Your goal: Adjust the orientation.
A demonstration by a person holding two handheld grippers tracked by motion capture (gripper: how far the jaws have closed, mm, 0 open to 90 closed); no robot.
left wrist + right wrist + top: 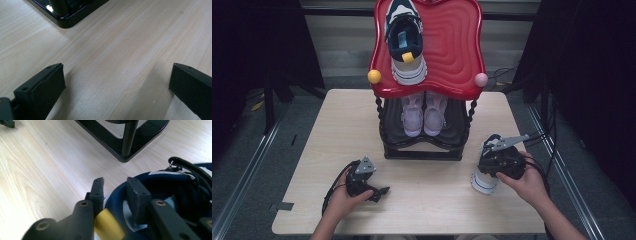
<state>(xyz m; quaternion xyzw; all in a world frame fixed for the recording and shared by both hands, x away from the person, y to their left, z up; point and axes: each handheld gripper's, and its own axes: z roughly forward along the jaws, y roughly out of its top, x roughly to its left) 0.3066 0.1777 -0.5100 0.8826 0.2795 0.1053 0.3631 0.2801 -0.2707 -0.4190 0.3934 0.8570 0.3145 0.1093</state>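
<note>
Since the navy shoe (175, 195) sits on the table (422, 205) at the near right, just off the rack's front right corner, with its mate (406, 42) already up on the red top shelf (462, 45), I judge the step in hand is getting a sound hold on the heel collar before any lift. My right gripper (115, 183) has one jaw inside the opening and the other outside, above the yellow pull tab (108, 226), with the collar between them; I cannot tell for sure that the pads are pinching yet, so I would close firmly on the padded rim, not the tab alone, and test with a small lift. In the high view that gripper (499, 160) points down over the heel, the hand (529, 182) behind it. My left gripper (372, 187) rests low over bare table, jaws wide apart with nothing between them, near the black rack (65, 12). A pink pair (424, 114) fills the lower shelf.
</note>
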